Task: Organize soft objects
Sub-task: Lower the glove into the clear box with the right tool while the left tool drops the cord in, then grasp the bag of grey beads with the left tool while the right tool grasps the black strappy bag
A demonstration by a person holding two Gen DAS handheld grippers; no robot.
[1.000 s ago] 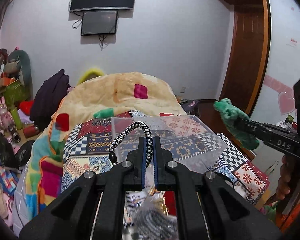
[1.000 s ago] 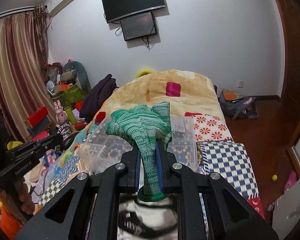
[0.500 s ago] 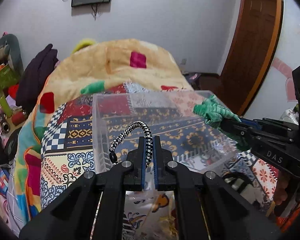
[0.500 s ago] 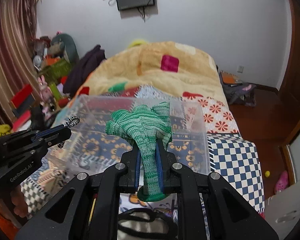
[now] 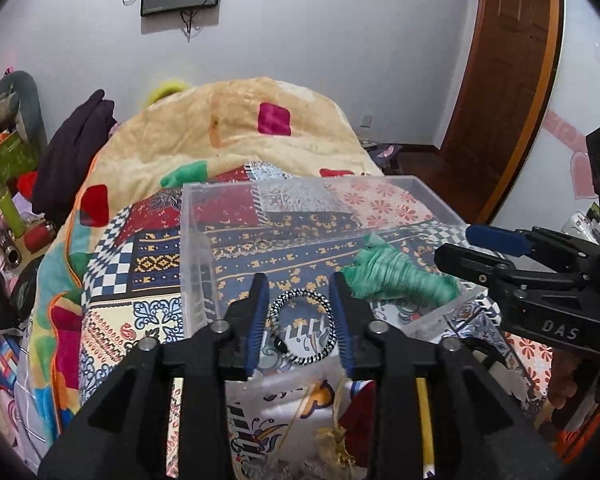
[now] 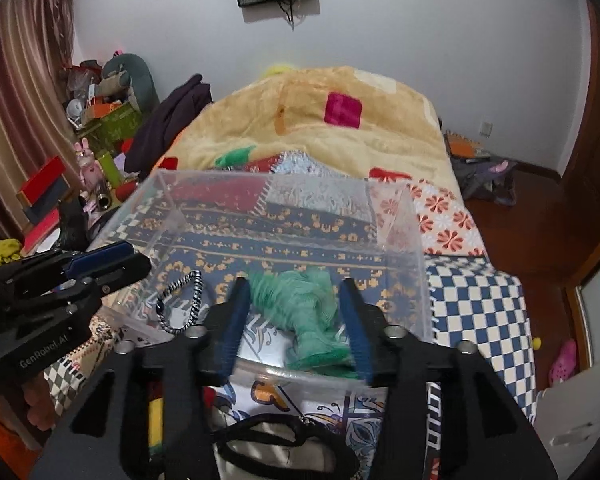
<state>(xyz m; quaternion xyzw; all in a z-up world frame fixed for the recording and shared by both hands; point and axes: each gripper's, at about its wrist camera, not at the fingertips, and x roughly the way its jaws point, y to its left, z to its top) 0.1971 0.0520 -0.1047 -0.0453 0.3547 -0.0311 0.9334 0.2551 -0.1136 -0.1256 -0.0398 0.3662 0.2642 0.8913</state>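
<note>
A clear plastic box [image 5: 196, 240] [image 6: 404, 240] stands on the patterned bed. A black-and-white braided hair tie [image 5: 302, 326] [image 6: 180, 300] lies inside it near the front left. A green knitted glove [image 5: 396, 276] [image 6: 304, 312] lies inside at the front right. My left gripper [image 5: 298, 320] is open over the box's near edge, with the hair tie below and between its fingers, not held. My right gripper [image 6: 296, 320] is open above the glove, which is loose between its fingers. Each gripper shows in the other's view: the right [image 5: 496, 244] and the left [image 6: 100, 264].
A yellow blanket [image 5: 236, 128] is heaped at the far end of the bed. A dark garment [image 5: 76, 148] and cluttered toys and boxes [image 6: 96, 120] are to the left. A wooden door [image 5: 500, 80] is on the right. Bags and loose items lie below the grippers [image 6: 280, 444].
Both grippers moved down over the box and opened. The hair tie dropped from the left gripper and the green glove from the right; both now lie in the box.
</note>
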